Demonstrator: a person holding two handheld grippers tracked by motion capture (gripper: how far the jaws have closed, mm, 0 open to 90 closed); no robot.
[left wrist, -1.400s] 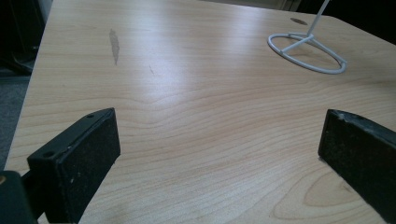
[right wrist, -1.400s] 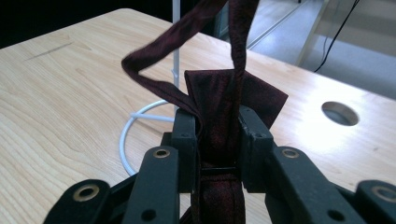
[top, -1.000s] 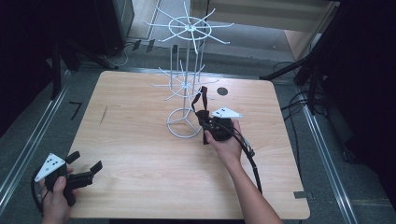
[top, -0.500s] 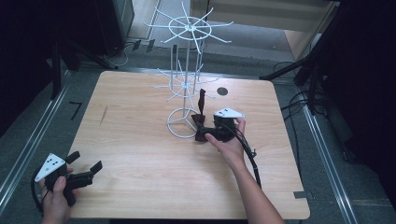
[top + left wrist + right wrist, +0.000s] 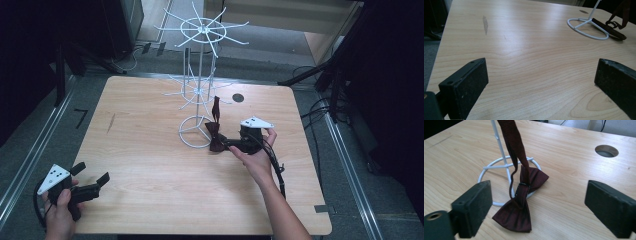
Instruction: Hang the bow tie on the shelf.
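Compared with the picture from a second ago, the right gripper (image 5: 227, 144) has come nearer and lower: then it was up against the wire stand with the bow tie lifted off the wood, and now it sits just near-right of the stand's base ring. Its jaws are spread wide and grip nothing; in the right gripper view the bow tie (image 5: 520, 200) lies between and beyond them, released. The tie, dark red, now rests on the table (image 5: 150, 150), its far wing lying over the near-right edge of the base ring (image 5: 486, 171). Its strap (image 5: 512, 140) rises from the knot up along the stand's pole; where its top end hangs cannot be made out clearly.

The left gripper (image 5: 95, 182) has not shifted. It sits at the near-left corner of the table, held in the left hand (image 5: 57, 215), jaws wide apart with only bare wood between them.

The white wire stand (image 5: 200, 90) stands at the far middle of the table, with a wheel of hooks at the top and another lower down. A round hole (image 5: 238, 98) is cut in the tabletop, to the right of the stand. No boxes, trays or bowls are on the table.
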